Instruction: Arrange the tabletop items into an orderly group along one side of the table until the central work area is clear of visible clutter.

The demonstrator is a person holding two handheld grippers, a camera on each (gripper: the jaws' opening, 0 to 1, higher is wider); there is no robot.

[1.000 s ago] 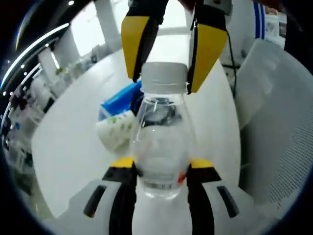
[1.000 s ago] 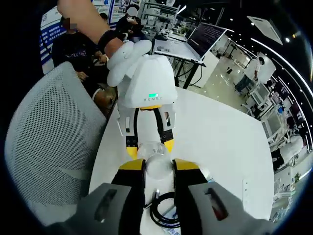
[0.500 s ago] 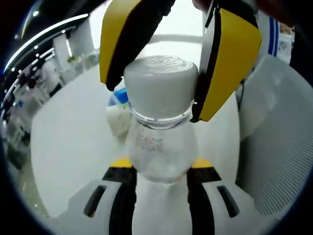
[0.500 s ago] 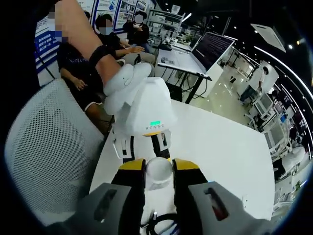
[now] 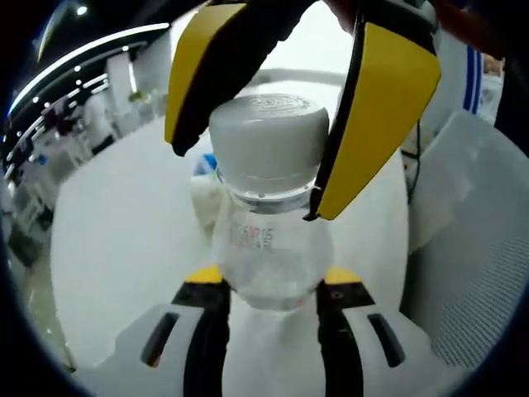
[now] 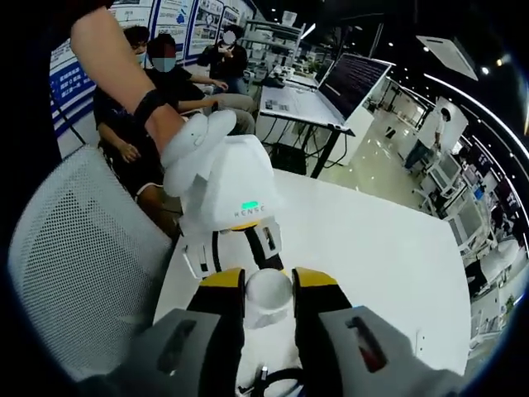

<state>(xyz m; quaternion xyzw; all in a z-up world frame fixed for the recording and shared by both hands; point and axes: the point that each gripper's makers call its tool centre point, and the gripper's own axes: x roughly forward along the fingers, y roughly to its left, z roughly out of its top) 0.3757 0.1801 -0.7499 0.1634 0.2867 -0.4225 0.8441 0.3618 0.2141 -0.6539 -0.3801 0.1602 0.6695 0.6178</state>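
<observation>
A clear plastic bottle (image 5: 269, 248) with a white cap (image 5: 269, 141) is clamped at its body by my left gripper (image 5: 271, 277), which is shut on it. My right gripper (image 5: 252, 165) comes in from the top, and its yellow fingers (image 5: 376, 116) press on either side of the cap. In the right gripper view the cap (image 6: 269, 294) sits between my right gripper's (image 6: 269, 285) jaws. The left gripper (image 6: 248, 252), held by a gloved hand, faces it from just beyond. The bottle's body is hidden there.
The white table (image 6: 372, 248) stretches behind. A blue packet (image 5: 203, 162) and a white pack (image 5: 201, 198) lie behind the bottle. A black cable (image 6: 266, 377) lies under my right gripper. A white mesh chair (image 6: 83, 248) stands at the table's edge, with seated people (image 6: 165, 83) beyond.
The two grippers have drawn closer together. The cap now fills the gap between the right jaws, where a second ago they stood beside it. The cable has slid lower in the right gripper view.
</observation>
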